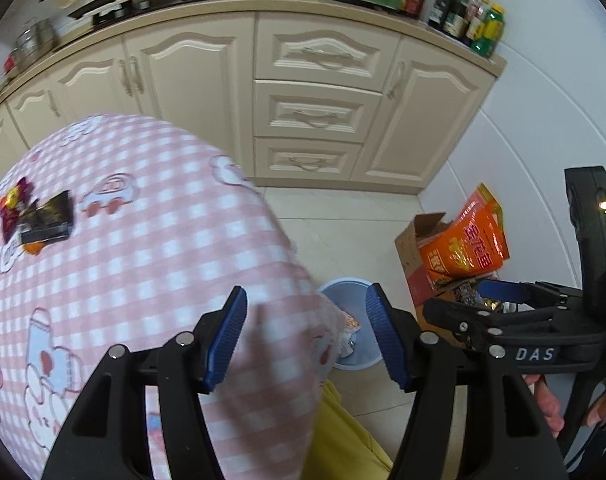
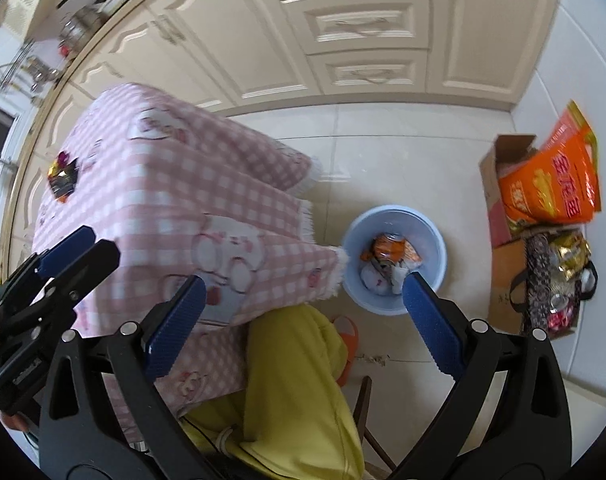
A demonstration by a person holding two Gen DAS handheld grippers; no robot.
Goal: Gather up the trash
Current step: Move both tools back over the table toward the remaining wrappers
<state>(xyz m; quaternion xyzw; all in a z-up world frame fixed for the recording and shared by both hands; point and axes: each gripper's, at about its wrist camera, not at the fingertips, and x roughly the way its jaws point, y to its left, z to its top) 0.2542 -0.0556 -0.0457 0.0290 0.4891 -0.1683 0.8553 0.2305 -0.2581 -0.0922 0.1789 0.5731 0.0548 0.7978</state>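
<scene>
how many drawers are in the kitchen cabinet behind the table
3, stacked in one column: top drawer, middle drawer, bottom drawer. More may sit out of view.

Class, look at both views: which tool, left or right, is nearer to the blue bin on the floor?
Right. The right tool hangs open just above the blue bin; the left tool hangs open over the tablecloth's edge, farther away.

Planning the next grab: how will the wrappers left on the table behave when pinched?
The wrappers look like thin crinkled foil, so probably very light and floppy. The glossy film may slip between pads. Lying loosely piled on the tablecloth, they would likely slide rather than roll.
</scene>
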